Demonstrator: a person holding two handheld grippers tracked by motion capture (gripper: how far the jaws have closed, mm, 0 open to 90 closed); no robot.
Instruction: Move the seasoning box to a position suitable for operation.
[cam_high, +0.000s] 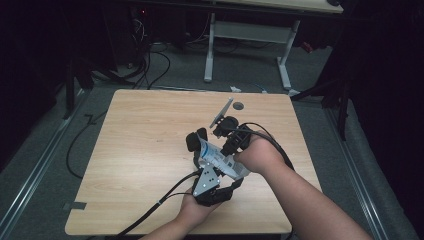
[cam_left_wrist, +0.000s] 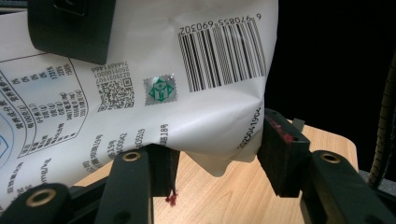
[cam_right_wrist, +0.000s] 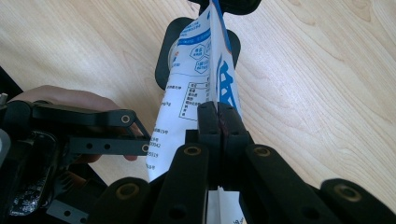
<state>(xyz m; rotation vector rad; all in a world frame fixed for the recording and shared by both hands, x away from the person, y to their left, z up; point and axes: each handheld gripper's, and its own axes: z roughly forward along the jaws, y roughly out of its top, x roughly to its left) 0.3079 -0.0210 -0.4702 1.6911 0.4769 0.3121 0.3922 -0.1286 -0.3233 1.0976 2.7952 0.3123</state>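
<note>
1. Holding a white printed pouch up off the wooden table, near the front-right part of the top, between both tongs.
2. Right gripper pinching hard: jaws pressed fully together on the pouch's thin edge in the right gripper view, no gap left between the pads.
3. Left gripper standing wide apart around the pouch's bottom corner in the left gripper view. Right-hand pad looking like it's touching the crumpled corner near the printed date; left pad sitting just beside or under the film. Not clamping anything, as far as can be told.
4. Pouch hanging roughly upright and edge-on in the right gripper view, blue print on one face, small text and tables on the other. Barcode, QR code and a green hologram sticker facing the left gripper's camera.
5. Something dark and round showing behind the pouch in the right gripper view; too unclear to call.
6. Progress guess: pickup part done, pouch lifted clear of the table and secured on one side. Second grip not yet made, so probably mid-handover or setting up a two-handed hold for opening or straightening.
7. Left to do, likely: closing the left jaws on that lower corner. Pouch top looking unopened, though hard to confirm.
</note>
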